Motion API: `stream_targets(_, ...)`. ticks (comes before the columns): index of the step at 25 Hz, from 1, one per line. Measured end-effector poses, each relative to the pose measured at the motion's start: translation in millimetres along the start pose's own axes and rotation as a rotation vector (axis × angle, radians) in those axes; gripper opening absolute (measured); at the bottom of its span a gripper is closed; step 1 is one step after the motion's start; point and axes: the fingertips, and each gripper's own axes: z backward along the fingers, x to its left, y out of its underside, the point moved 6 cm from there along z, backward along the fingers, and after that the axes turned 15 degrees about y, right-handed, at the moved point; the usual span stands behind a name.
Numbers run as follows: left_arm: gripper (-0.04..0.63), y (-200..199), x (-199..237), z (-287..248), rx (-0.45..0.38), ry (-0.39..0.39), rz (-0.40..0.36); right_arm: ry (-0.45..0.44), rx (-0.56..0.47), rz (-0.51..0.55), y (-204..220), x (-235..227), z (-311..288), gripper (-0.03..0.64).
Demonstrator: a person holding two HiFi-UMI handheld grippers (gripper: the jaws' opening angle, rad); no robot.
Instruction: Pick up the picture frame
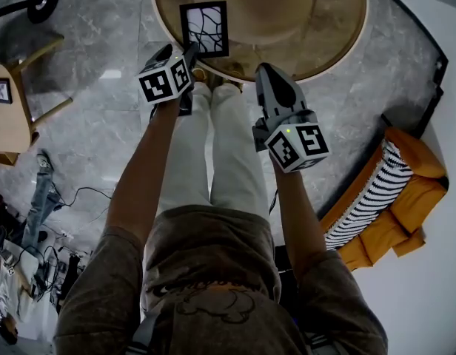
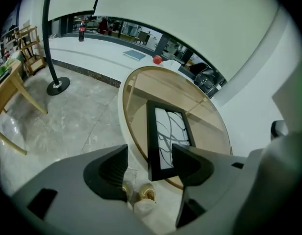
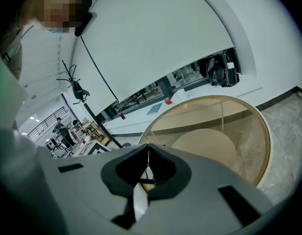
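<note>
Left claw (image 1: 189,56) (image 2: 150,153): jaws spread, and we see the picture frame (image 1: 205,28) (image 2: 165,133) lying in the gap between them, its near edge at the fingertips. In the left gripper view the frame sits close against the right-hand jaw, which overlaps its lower corner, while a clear gap separates it from the left-hand jaw; we cannot tell whether the right-hand jaw actually touches it. The frame is black with a white panel crossed by dark curved lines. From this claw it runs straight ahead over the round glass table (image 1: 332,21) (image 2: 200,126) (image 3: 229,131), its near edge at the part of the rim closest to the claw; we cannot tell whether it rests on the glass or sits just above it. Right claw (image 1: 266,71) (image 3: 148,151): jaws pressed together, nothing between them. It hovers beside the left claw, short of the table's rim, and the frame lies off to its left. Ahead of the left claw, past the far side of the table, we note a red ball (image 2: 157,59); to that claw's left, a black lamp stand (image 2: 58,84) on the grey marble floor (image 2: 87,111). To the right claw's right and behind it, an orange sofa (image 1: 417,191) with a striped cushion (image 1: 369,194)
</note>
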Motion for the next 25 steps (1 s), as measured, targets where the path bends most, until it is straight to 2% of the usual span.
stream_targets(5,0.291,6,6,-6,0.025,-0.015,0.015,0.0,0.014,0.0,2,-3,1,0.02)
stream_targets(25,0.291,16,15,1,0.035,-0.028,0.082,-0.012,0.056,-0.016,8,-3,-8,0.02)
